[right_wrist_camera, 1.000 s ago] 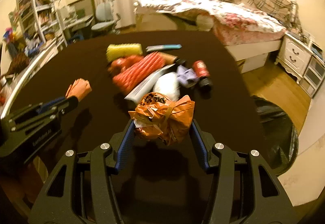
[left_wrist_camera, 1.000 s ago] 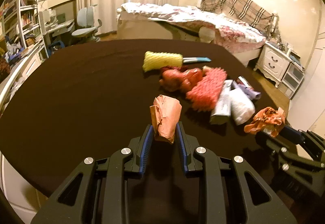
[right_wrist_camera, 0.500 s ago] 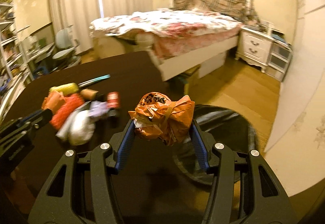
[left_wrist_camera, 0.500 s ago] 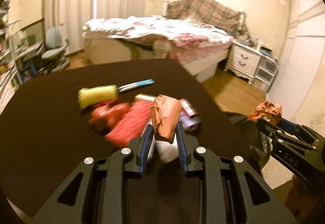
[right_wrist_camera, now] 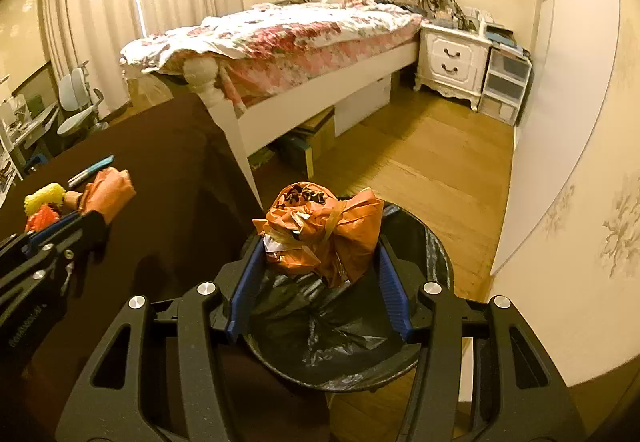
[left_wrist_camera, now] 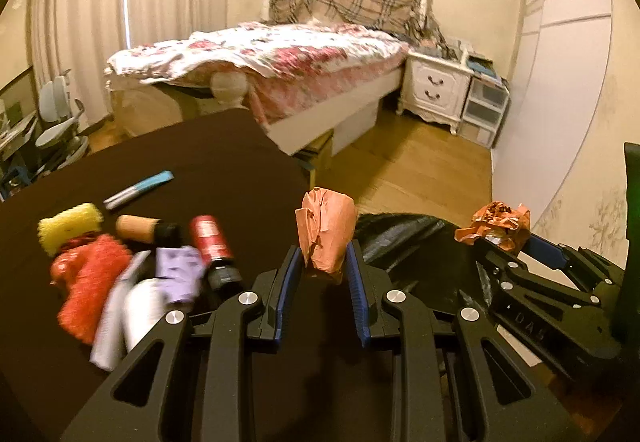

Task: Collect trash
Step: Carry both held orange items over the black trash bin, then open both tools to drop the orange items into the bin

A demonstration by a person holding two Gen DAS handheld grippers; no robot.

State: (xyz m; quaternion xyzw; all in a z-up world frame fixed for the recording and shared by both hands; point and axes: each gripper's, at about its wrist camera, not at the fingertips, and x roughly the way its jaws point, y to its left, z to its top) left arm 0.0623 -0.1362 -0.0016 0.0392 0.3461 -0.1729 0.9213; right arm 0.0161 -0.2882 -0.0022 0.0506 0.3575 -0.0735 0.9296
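Observation:
My left gripper (left_wrist_camera: 322,266) is shut on a crumpled salmon paper wad (left_wrist_camera: 326,232), held over the right edge of the dark table (left_wrist_camera: 208,161). My right gripper (right_wrist_camera: 320,262) is shut on a knotted orange plastic bag (right_wrist_camera: 324,232), which hangs above a bin lined with a black bag (right_wrist_camera: 344,338) on the floor beside the table. In the left wrist view the right gripper (left_wrist_camera: 504,238) with its orange bag (left_wrist_camera: 496,222) is at the right, over the black bin liner (left_wrist_camera: 404,238). The right wrist view shows the left gripper (right_wrist_camera: 90,209) and paper wad (right_wrist_camera: 108,189) at its left.
More trash lies on the table: a yellow foam net (left_wrist_camera: 70,228), a red foam net (left_wrist_camera: 90,278), a red bottle (left_wrist_camera: 212,248), a purple wrapper (left_wrist_camera: 178,274), a white packet (left_wrist_camera: 140,310), a blue pen (left_wrist_camera: 138,189). A bed (right_wrist_camera: 280,37) and white nightstand (right_wrist_camera: 452,61) stand beyond the wooden floor.
Both grippers have swung to the right, away from the trash pile, still holding their loads. The right one now hangs over the bin; the left has reached the table's right edge.

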